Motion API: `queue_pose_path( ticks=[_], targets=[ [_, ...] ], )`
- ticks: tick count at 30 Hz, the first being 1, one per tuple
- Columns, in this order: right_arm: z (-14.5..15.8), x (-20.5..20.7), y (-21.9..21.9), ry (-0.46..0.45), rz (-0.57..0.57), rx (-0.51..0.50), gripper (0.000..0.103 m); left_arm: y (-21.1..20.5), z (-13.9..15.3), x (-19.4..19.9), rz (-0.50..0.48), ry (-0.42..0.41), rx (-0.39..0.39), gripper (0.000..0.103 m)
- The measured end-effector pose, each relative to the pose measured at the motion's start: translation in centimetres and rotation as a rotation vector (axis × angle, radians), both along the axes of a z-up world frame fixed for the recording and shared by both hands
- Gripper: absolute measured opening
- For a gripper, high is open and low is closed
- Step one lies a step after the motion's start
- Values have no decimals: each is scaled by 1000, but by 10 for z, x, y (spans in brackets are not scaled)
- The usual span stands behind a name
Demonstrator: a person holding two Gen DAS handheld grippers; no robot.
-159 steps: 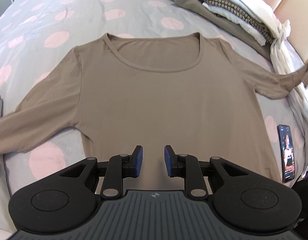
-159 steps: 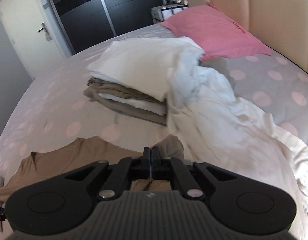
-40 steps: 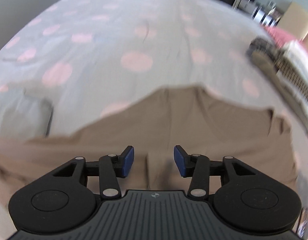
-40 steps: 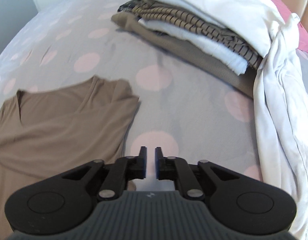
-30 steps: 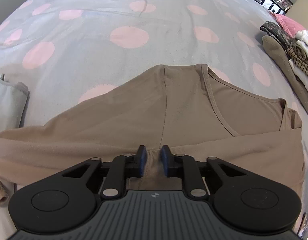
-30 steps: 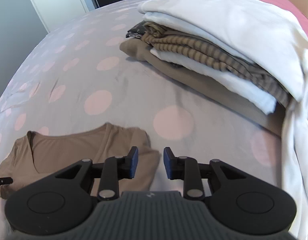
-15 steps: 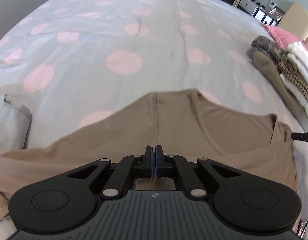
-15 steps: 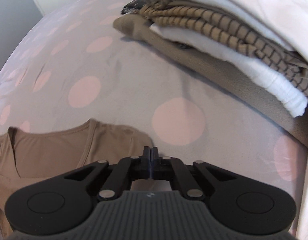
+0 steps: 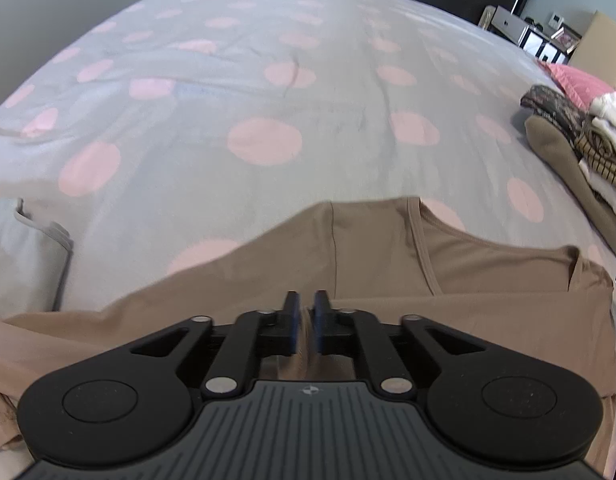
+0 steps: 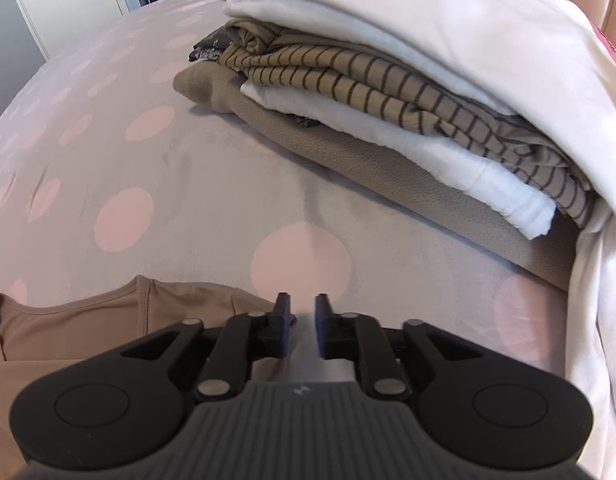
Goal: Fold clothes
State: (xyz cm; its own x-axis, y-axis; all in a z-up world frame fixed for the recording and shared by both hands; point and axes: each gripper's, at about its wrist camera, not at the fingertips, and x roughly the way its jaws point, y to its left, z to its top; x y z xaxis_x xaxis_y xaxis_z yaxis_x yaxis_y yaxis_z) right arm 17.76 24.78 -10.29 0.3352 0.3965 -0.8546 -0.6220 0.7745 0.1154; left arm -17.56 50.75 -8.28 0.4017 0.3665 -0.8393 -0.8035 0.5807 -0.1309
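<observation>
Your brown top (image 9: 448, 280) lies half-folded on the spotted bed (image 9: 268, 80). Left claw (image 9: 303, 322) has just been opening, fabric loose between its fingers; right claw (image 10: 301, 326) likewise, parted beside the top's edge, gripping nothing.

The brown top (image 9: 388, 264) lies flat on the bed. It is soft and thin, with a round neck hole. Its lower part is folded up over the chest, so one straight edge runs across it from left to right. The neck end points to the far side. One long sleeve (image 9: 68, 344) stretches out to the near left.
</observation>
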Motion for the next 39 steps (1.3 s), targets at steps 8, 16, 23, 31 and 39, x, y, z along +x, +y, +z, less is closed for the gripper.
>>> queue_pose_path(
  ticks=[8, 16, 23, 31, 39],
  targets=[
    [-3, -31, -36, 169, 113, 6, 19, -5, 9, -7, 19, 11, -7, 19],
    [-16, -66, -64, 289, 174, 30, 38, -10, 19, -26, 39, 40, 13, 23],
    [-28, -72, -63, 262, 96, -26, 2, -17, 34, -52, 40, 36, 43, 29],
    [-27, -71, -62, 229, 56, -55, 2, -34, 11, -60, -116, 17, 15, 39],
    [-21, -78, -64, 222, 55, -75, 26, -50, -14, -32, -189, 85, 103, 32]
  ],
)
